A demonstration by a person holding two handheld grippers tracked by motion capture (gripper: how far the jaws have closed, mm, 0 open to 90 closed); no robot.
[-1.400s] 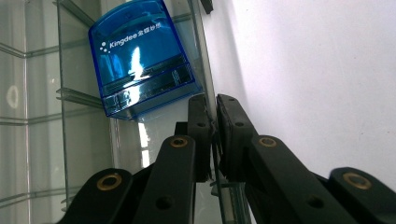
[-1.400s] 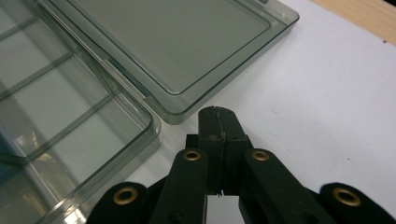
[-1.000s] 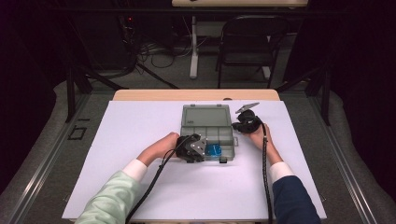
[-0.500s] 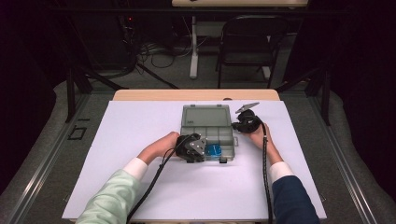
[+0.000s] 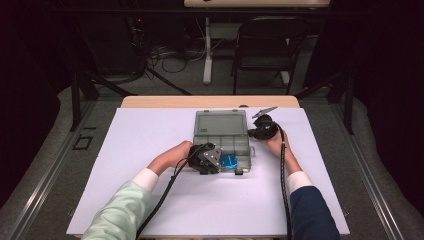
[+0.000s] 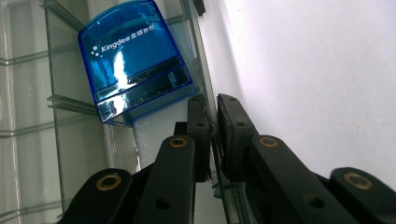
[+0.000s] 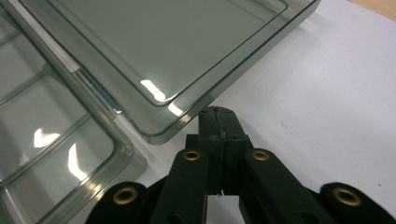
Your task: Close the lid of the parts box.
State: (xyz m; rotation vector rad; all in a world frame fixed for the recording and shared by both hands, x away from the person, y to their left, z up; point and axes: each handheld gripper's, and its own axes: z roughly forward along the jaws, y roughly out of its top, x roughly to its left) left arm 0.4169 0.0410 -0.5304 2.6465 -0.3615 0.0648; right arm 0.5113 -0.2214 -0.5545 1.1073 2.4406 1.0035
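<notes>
A clear grey compartment box [image 5: 244, 150] lies open on the white sheet, its lid [image 5: 220, 123] folded flat away from me. A blue Kingdee stamp [image 5: 229, 161] [image 6: 133, 60] lies in a front compartment. My left gripper [image 5: 216, 161] [image 6: 215, 105] is at the box's front edge right beside the stamp, jaws pinched on the thin clear box wall [image 6: 198, 70]. My right gripper [image 5: 253, 134] [image 7: 217, 114] sits at the box's right side, jaws shut and empty, the tip touching or just short of the lid's corner [image 7: 187, 116].
The white sheet [image 5: 150, 135] covers a wooden table [image 5: 165, 101]. A small black part [image 5: 239, 171] lies at the box's front edge. A black chair [image 5: 270, 40], a table leg [image 5: 207, 50] and floor cables stand beyond the table.
</notes>
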